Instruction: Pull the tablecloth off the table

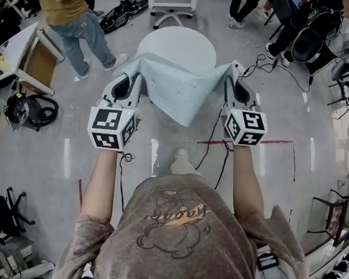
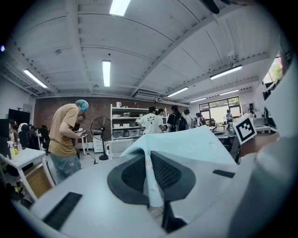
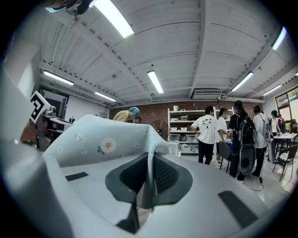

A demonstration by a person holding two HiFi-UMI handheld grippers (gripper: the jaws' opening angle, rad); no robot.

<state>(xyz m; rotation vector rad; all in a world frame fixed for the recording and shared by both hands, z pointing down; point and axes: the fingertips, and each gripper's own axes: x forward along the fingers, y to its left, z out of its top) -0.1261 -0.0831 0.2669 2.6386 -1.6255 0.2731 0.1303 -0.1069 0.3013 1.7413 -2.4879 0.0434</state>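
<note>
A pale blue tablecloth (image 1: pixel 179 89) with small flowers hangs stretched between my two grippers, above the floor and in front of the round white table (image 1: pixel 177 44). Its far edge seems to still touch the table's near rim. My left gripper (image 1: pixel 135 80) is shut on the left corner, and the cloth (image 2: pixel 195 146) runs pinched between the dark pads (image 2: pixel 132 175). My right gripper (image 1: pixel 233 69) is shut on the right corner. In the right gripper view that gripper (image 3: pixel 150 171) clamps a fold, with the cloth (image 3: pixel 100 142) spreading off to the left.
A person in a tan shirt and jeans (image 1: pixel 73 15) stands left of the table. A white chair base (image 1: pixel 173 2) sits behind it, and several people (image 1: pixel 292 19) stand at the back right. Cables (image 1: pixel 214 133) and red tape (image 1: pixel 252 142) cross the floor. A white bench (image 1: pixel 16 54) is at left.
</note>
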